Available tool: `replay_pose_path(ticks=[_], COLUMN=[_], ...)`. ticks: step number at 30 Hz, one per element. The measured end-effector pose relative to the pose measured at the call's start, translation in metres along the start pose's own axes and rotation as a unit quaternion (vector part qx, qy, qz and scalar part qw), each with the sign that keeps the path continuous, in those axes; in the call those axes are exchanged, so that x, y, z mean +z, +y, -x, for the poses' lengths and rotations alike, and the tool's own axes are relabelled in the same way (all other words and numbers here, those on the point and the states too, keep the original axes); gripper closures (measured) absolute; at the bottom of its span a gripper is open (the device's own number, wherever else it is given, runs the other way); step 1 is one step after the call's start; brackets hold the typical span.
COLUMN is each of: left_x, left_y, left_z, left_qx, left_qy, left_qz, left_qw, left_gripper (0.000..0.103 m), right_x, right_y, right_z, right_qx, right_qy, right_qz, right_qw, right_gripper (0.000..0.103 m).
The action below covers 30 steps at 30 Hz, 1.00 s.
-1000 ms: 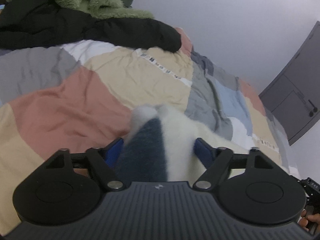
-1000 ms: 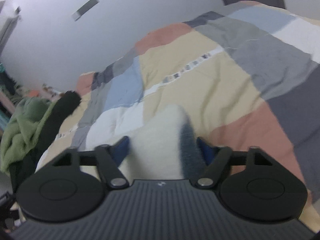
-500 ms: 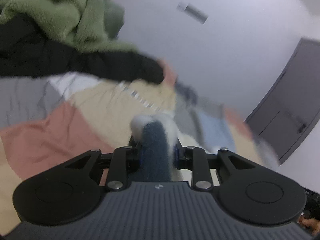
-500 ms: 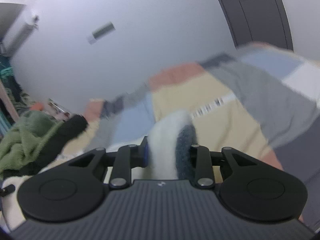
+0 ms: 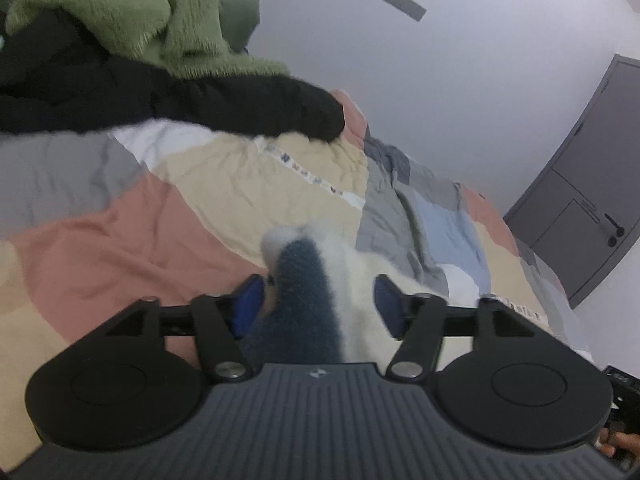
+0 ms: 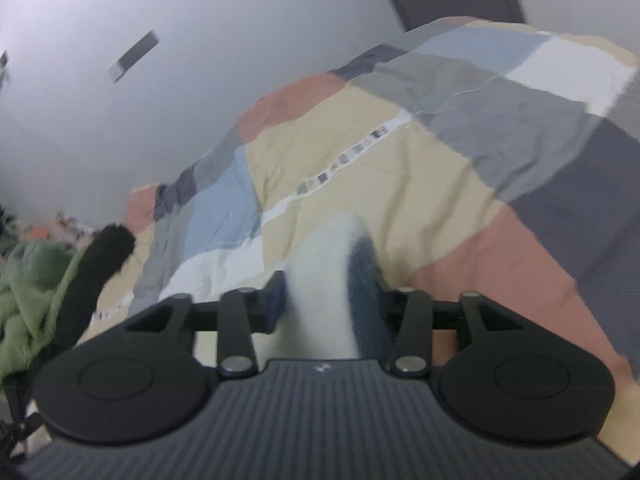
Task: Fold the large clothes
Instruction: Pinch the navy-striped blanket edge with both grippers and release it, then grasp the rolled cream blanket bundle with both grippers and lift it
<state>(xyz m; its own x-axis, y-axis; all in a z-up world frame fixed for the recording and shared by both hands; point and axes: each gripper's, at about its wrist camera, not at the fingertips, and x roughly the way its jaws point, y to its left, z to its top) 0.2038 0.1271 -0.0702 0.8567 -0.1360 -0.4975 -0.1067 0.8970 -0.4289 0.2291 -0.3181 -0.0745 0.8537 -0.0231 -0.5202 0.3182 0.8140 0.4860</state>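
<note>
Evidently releasing a laid fold, both grippers, left and right, had just opened around the fleece garment, bunched toward twelve o'clock on the quilt.

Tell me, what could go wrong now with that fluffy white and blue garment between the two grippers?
The jaws of the left gripper and right gripper have just been opening around the fluffy garment, so it could slip out and unfold. The black garment and green fleece lie nearby on the bed; a sweeping fold might snag them.
</note>
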Motion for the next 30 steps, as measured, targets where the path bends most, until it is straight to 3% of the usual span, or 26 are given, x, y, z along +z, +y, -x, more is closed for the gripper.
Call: replay_pose_path(ticks=[3,6,10,14,22,24,27,28,30], left_x=[-0.003,-0.013,-0.032,-0.048,-0.077,-0.080,-0.082,-0.083,-0.083], left_y=[-0.006,-0.008,-0.016,-0.025,-0.035,-0.035,-0.036,-0.036,-0.035], left_z=[0.029,0.057,0.083,0.093,0.079,0.075,0.070,0.069,0.065], left_qx=[0.009,0.003,-0.014,-0.036,-0.063,-0.060,-0.057,-0.057,-0.057], left_qy=[-0.026,-0.036,-0.025,-0.010,0.043,0.049,0.058,0.062,0.068], left_qz=[0.000,0.018,0.037,0.056,0.108,0.110,0.110,0.111,0.114], left_qw=[0.9996,0.9992,0.9989,0.9978,0.9912,0.9909,0.9905,0.9902,0.9896], left_gripper=[0.023,0.021,0.014,0.008,0.007,0.007,0.007,0.007,0.006], right_x=[-0.007,-0.012,-0.021,-0.033,-0.070,-0.083,-0.106,-0.112,-0.116], right_y=[0.000,-0.001,-0.005,-0.009,-0.024,-0.023,-0.021,-0.018,-0.009], right_z=[0.026,0.047,0.069,0.076,0.060,0.045,0.021,0.017,0.011], right_qx=[-0.010,-0.013,0.015,0.062,0.102,0.125,0.177,0.181,0.175], right_qy=[-0.019,-0.025,-0.017,0.032,0.135,0.179,0.250,0.260,0.255], right_qz=[-0.009,-0.025,-0.078,-0.133,-0.239,-0.275,-0.333,-0.339,-0.321], right_qw=[1.000,0.999,0.997,0.989,0.956,0.936,0.892,0.886,0.895], right_gripper=[0.023,0.021,0.017,0.017,0.015,0.015,0.015,0.015,0.015])
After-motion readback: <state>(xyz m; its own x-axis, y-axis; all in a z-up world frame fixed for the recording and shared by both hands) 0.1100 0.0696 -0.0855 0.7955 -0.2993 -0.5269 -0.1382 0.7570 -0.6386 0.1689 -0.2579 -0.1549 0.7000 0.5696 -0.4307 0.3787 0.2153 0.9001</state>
